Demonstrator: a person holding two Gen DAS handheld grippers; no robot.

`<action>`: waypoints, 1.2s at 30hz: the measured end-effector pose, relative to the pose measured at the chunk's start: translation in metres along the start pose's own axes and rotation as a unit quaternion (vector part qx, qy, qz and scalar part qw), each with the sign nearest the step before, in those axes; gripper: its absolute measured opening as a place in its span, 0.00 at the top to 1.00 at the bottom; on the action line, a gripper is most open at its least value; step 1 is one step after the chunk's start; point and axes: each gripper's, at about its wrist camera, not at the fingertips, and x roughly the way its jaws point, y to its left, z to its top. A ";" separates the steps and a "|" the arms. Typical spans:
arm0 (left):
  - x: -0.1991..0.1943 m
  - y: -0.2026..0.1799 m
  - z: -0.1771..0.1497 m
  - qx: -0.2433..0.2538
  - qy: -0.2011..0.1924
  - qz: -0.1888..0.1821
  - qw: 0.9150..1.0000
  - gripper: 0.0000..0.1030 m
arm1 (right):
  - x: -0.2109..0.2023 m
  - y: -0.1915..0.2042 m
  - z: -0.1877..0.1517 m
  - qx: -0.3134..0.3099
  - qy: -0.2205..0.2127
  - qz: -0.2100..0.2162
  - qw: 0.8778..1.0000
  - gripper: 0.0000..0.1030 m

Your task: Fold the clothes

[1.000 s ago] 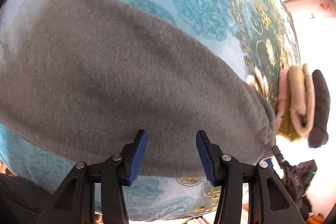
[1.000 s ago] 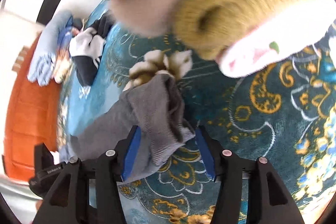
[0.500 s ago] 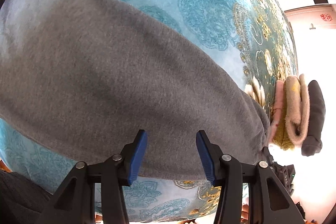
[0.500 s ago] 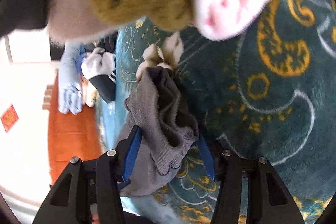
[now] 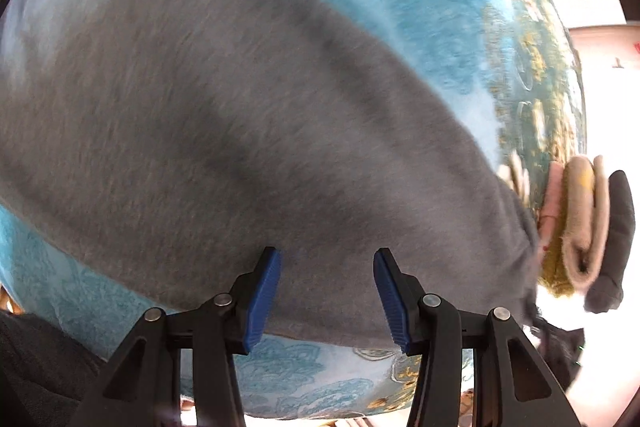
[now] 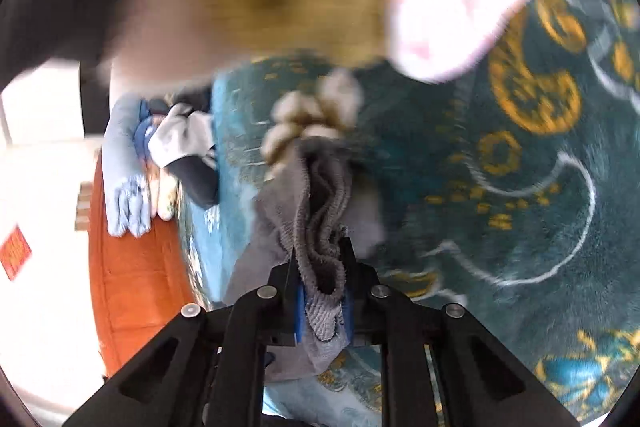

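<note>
The grey garment [image 5: 248, 131] lies spread on the patterned blue cloth [image 5: 420, 27], its bunched end pinched as the right gripper's [image 6: 323, 301] fingers close, while the left gripper [image 5: 326, 291] hovers above the garment, fingers apart and empty.

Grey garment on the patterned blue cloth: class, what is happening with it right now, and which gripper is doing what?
A person with a gripper in each hand is folding a grey garment spread on a patterned blue cloth. The right gripper is closing, with the bunched ribbed end of the garment between its blue pads. The left gripper hangs open over the garment's near edge, gripping nothing. A stack of folded items lies at the cloth's far end.
</note>
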 end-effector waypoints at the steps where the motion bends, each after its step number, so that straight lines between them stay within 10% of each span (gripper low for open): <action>1: -0.005 -0.001 0.000 0.003 -0.010 -0.003 1.000 0.49 | -0.002 0.016 -0.002 -0.021 0.000 0.002 1.000 0.86; 16: -0.155 0.096 -0.004 -0.055 -0.214 -0.092 0.971 0.49 | 0.089 0.223 -0.124 -0.282 0.103 0.015 0.954 0.86; 29: -0.174 0.165 -0.020 -0.087 -0.239 -0.044 0.966 0.49 | 0.234 0.271 -0.226 -0.417 0.212 -0.049 0.882 0.85; 36: -0.179 0.193 -0.026 -0.119 -0.239 -0.043 0.963 0.49 | 0.266 0.271 -0.242 -0.417 0.279 -0.022 0.865 0.63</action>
